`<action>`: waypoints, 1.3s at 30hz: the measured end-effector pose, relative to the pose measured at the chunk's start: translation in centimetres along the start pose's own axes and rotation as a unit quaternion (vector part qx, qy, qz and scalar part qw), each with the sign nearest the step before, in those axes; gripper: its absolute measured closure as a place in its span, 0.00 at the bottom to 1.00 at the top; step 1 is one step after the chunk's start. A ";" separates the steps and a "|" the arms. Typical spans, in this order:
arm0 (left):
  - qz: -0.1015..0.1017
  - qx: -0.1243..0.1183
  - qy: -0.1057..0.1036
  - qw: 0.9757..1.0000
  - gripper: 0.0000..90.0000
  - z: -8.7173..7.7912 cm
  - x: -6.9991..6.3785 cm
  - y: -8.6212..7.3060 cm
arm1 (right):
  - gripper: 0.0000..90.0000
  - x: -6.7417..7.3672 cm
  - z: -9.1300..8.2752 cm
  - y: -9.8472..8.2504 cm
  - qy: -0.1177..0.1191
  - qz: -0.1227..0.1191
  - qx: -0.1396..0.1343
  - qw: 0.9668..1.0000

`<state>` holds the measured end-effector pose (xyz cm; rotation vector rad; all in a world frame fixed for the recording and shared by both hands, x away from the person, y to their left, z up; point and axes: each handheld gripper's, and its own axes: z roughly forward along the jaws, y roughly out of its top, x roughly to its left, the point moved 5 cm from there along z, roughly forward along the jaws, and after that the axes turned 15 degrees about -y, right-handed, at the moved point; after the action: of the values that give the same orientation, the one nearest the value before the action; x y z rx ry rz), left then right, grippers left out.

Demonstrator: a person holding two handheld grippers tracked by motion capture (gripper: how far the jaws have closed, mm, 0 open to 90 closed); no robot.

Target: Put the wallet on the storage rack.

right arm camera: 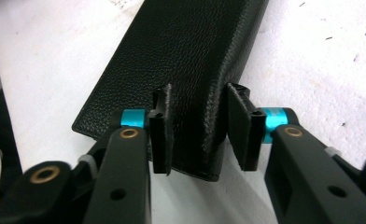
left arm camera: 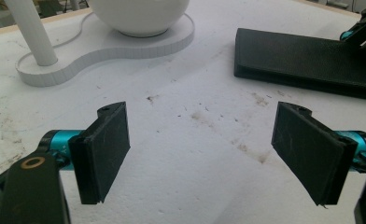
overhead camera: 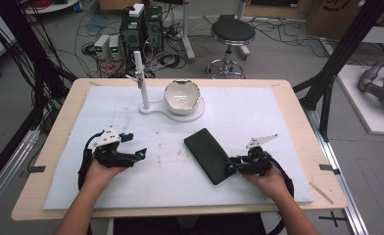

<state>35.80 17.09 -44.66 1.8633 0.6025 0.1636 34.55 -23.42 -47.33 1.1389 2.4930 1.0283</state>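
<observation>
A flat black leather case (overhead camera: 207, 154) lies slantwise on the white mat, right of centre. My right gripper (overhead camera: 230, 166) is at its near right corner. In the right gripper view the case (right arm camera: 186, 56) runs away from me and the right gripper (right arm camera: 200, 130) has its pads a narrow gap apart, one over the case's top face and one beside its long edge; I see no firm press. My left gripper (overhead camera: 135, 145) rests on the mat at the left, its jaws wide apart. In its own view the left gripper (left arm camera: 200, 154) holds nothing, and the case (left arm camera: 307, 60) lies beyond.
A white bowl (overhead camera: 181, 95) sits on a white stand base (overhead camera: 153, 108) with an upright post (overhead camera: 141, 81) at the back middle of the mat (overhead camera: 258, 112). Stained bare mat lies between the two hands. Beyond the table are a stool and cabled equipment.
</observation>
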 end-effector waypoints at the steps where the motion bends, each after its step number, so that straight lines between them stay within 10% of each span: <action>1: 0.001 0.001 0.000 1.000 0.21 0.0 0.0 0.0 | 0.79 0.0 -0.1 0.1 -0.004 -0.005 0.000 1.000; 10: 0.002 -0.002 0.000 1.000 0.22 -0.2 -0.1 0.1 | 0.93 0.8 -1.0 1.2 -0.015 -0.059 -0.026 0.998; 24: 0.006 -0.037 -0.048 0.998 0.22 -0.4 -1.1 1.2 | 0.95 2.6 -5.2 4.0 -0.048 -0.142 -0.138 0.979; 39: 0.028 -0.051 -0.132 0.990 0.22 0.8 -3.4 2.7 | 0.95 5.1 -5.9 5.1 -0.031 -0.218 -0.166 0.961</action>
<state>34.09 14.15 -41.93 1.7657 0.3534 -0.0161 31.45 -20.35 -39.12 0.4866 2.2566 1.1895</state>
